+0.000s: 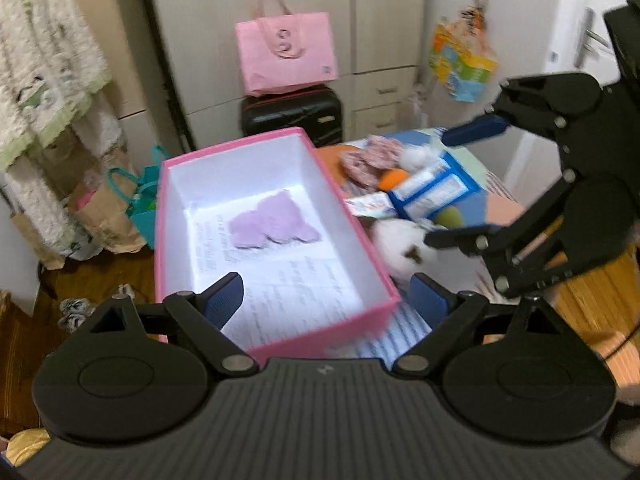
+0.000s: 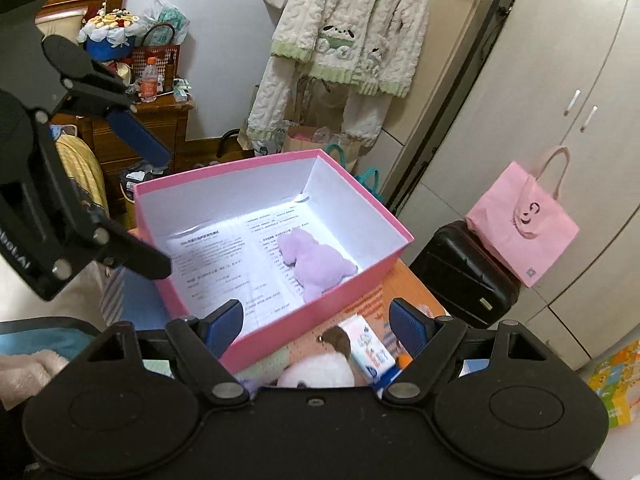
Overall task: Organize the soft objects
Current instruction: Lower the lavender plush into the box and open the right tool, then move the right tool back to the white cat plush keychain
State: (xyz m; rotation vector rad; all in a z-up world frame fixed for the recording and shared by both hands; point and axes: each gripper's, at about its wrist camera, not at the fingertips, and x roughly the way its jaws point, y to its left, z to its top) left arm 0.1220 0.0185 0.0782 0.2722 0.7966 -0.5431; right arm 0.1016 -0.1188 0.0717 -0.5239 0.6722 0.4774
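A pink box with a white inside stands on the table, printed paper lining its bottom. A lilac plush lies in it. My left gripper hovers open over the box's near end, with nothing between its fingers. My right gripper is open and empty beside the box. Under it lie a white plush, an orange ball, a green ball, a white pompom and floral fabric pieces.
A blue carton and a small white carton lie among the soft things. A pink bag sits on a black suitcase by the wardrobe. Fleece clothes hang above paper bags.
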